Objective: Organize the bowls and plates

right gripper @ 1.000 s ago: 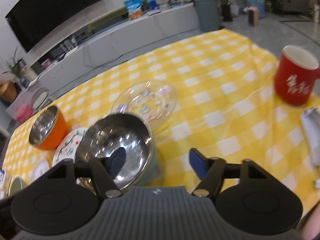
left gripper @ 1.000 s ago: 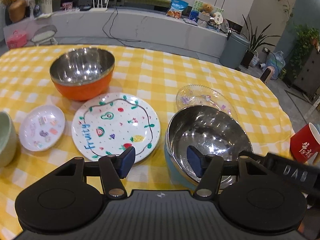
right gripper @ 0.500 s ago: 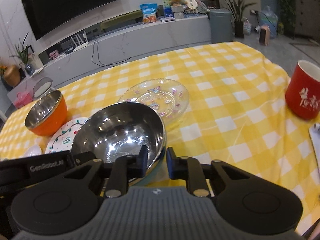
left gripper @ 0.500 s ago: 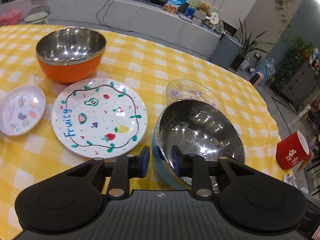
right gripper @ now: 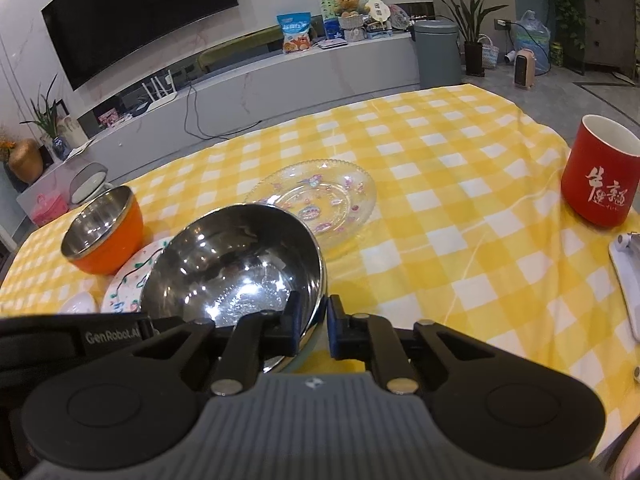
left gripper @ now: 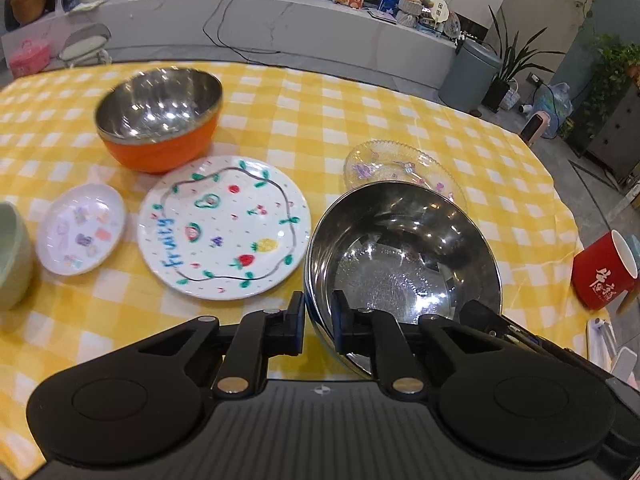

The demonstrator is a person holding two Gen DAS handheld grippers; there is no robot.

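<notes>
Steel bowl (left gripper: 400,252): blue-sided, at the tabletop's near edge, between the fruit-painted plate (left gripper: 224,228) and the clear glass plate (right gripper: 316,204).
Left gripper (left gripper: 318,322): jaws have just been closing and now pinch the bowl's near-left rim, one pad inside, one outside.
Right gripper (right gripper: 310,324): jaws have just been closing too and clamp the near-right rim.
Advice: lift both hands together and level, since thin slick steel may slip.
Likely target: orange bowl (left gripper: 158,118) toward the far left, for nesting.

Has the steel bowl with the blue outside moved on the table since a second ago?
Cannot tell. Both grippers have just closed on the steel bowl, but it sits between the fruit plate and glass plate as before.
</notes>
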